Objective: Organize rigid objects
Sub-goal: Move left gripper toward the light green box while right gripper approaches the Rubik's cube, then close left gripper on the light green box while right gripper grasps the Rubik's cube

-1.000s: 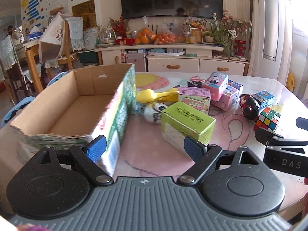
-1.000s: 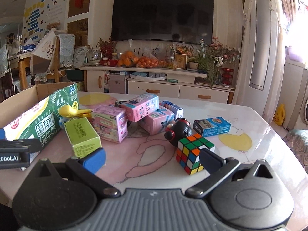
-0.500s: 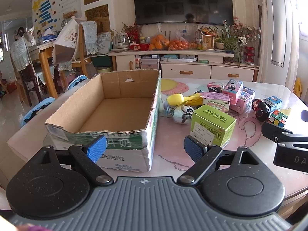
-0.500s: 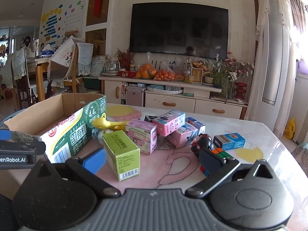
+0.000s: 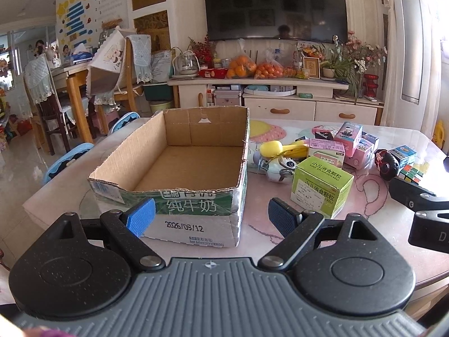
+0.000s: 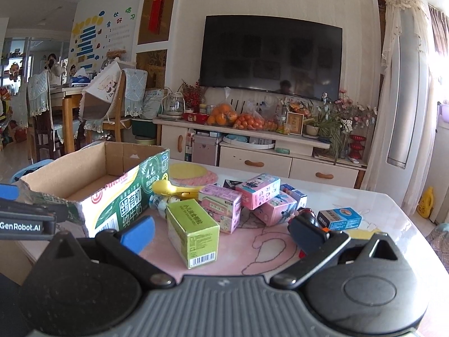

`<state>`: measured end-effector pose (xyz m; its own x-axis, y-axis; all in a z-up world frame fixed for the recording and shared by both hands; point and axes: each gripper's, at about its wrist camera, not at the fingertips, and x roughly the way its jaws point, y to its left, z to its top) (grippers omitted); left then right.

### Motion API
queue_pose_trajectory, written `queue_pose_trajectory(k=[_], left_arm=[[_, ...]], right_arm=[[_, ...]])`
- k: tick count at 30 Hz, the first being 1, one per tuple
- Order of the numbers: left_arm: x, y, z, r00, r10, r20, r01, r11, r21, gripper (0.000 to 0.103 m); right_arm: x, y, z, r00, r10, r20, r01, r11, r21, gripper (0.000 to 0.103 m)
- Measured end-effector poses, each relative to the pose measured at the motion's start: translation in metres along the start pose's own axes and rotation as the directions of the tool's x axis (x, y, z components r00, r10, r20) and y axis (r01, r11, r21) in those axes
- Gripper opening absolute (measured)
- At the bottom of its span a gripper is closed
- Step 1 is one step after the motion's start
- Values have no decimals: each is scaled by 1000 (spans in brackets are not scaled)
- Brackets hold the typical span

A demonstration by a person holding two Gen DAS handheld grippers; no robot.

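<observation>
We hold the left claw [image 5: 211, 213] spread wide and empty, low at the near edge of the worktop [image 5: 261, 224], straight in front of the cardboard box [image 5: 179, 168]; from here its open top faces us, probably so that things can be dropped in. The box holds nothing that we can see, only bare brown floor. The right claw [image 6: 221, 231] is likewise spread and carries nothing, and just ahead of it stands the green carton [image 6: 193, 234], upright, the nearest thing to take. Beyond it lie the pink cartons [image 6: 238, 202], a yellow toy [image 6: 171, 188] beside the box, a blue carton [image 6: 340, 218] off right, and a puzzle cube [image 5: 411, 172], all outside the box.
</observation>
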<state>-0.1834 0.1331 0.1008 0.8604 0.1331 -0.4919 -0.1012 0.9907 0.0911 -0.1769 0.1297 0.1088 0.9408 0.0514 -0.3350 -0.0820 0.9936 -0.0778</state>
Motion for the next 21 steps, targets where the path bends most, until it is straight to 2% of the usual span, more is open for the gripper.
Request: queue_pose_trajectory(k=[7, 13, 21], left_arm=[[1, -5, -1, 1000, -12, 10, 12, 1000, 6, 103], [6, -13, -5, 999, -43, 5, 43, 999, 10, 103], [12, -33, -8, 993, -115, -12, 115, 993, 24, 103]], right_arm=[[-3, -5, -5, 1000, -28, 3, 28, 999, -20, 102], [6, -22, -20, 998, -54, -38, 53, 998, -25, 102], [25, -61, -41, 986, -149, -71, 148, 989, -7, 102]])
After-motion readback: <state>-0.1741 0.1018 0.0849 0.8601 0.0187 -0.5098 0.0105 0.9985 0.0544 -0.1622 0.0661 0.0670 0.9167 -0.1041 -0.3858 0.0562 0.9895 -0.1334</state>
